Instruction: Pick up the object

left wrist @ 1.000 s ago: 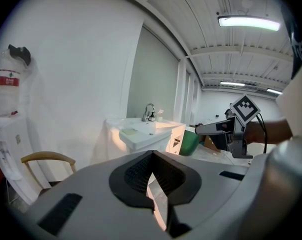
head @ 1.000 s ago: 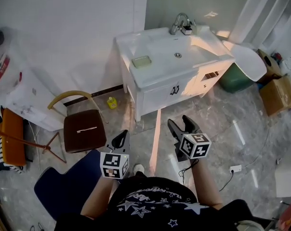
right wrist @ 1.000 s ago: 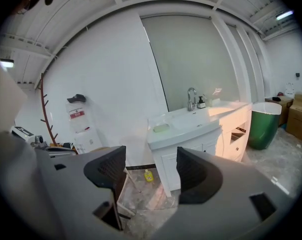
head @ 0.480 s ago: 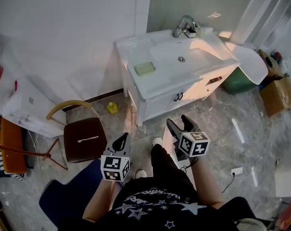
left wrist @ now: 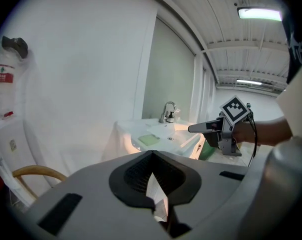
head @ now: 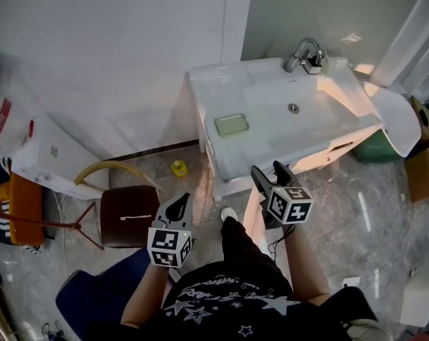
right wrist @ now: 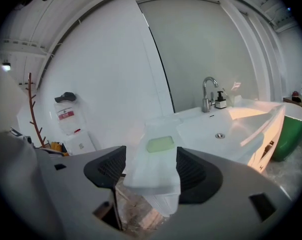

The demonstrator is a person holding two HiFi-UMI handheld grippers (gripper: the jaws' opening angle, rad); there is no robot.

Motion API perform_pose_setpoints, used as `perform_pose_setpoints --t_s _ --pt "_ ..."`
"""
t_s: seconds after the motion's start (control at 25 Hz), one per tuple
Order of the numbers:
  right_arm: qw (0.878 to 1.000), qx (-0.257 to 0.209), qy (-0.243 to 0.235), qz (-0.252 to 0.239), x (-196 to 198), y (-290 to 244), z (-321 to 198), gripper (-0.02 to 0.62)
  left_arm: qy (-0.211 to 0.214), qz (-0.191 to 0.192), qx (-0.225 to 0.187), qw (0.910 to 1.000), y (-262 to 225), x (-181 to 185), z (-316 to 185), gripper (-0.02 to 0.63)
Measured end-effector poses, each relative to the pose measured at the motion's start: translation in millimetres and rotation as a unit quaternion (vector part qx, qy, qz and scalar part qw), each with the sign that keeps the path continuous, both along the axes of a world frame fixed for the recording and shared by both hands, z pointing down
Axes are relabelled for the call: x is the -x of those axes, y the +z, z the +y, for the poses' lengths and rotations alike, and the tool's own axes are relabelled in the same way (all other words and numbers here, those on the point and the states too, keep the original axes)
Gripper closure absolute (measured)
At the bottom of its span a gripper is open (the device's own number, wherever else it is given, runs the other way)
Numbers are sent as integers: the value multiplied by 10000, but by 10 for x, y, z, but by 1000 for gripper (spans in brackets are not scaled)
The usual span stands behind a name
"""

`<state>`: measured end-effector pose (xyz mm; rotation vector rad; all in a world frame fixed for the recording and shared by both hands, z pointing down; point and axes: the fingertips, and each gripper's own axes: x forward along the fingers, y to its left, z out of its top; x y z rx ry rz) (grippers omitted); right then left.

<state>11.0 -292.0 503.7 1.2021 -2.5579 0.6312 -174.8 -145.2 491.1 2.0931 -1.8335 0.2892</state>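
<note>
A flat pale-green bar (head: 231,125) lies on the left part of the white washbasin top (head: 328,130). It also shows in the left gripper view (left wrist: 149,139) and the right gripper view (right wrist: 160,144). My right gripper (head: 271,176) is open at the vanity's front edge, short of the bar, which sits framed between its pads (right wrist: 115,167). My left gripper (head: 177,206) hangs lower and to the left over the floor, its jaws shut on nothing. The right gripper (left wrist: 201,128) also appears in the left gripper view.
A chrome tap (head: 303,52) stands at the back of the basin. On the floor are a brown chair (head: 129,215), a small yellow item (head: 178,168) and a blue mat (head: 94,300). A green bin (head: 385,151) and a cardboard box (head: 424,172) sit to the right.
The person has stepped toward the vanity, so both grippers are nearer the basin. The right gripper now reaches its front edge. Neither gripper's state has changed.
</note>
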Motion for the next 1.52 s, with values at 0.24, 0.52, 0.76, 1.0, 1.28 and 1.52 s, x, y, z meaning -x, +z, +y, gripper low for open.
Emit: perform_pose_setpoints --t_s 0.24,0.52,0.76,1.0,1.28,1.52 --pt "9992 251 -269 125 104 173 -896 291 -215 -68 272 9994 49 2 -708 589" --pt "9956 580 -662 315 337 358 -1556 291 -507 -99 476 9975 59 80 -1310 589" --pt "9902 873 -895 623 535 639 -1941 311 -712 -88 605 9956 120 134 -1630 589" --pt "9822 1143 -1166 931 777 934 -2163 382 -1020 -85 746 9919 188 282 -1809 589" --pt "9725 1420 -1286 1323 962 1256 -2326 425 -1237 -116 891 9882 289 416 -1928 589" --pt "9679 1518 -1227 1581 1015 1401 -2390 489 -1295 -113 977 9867 337 478 -1955 589"
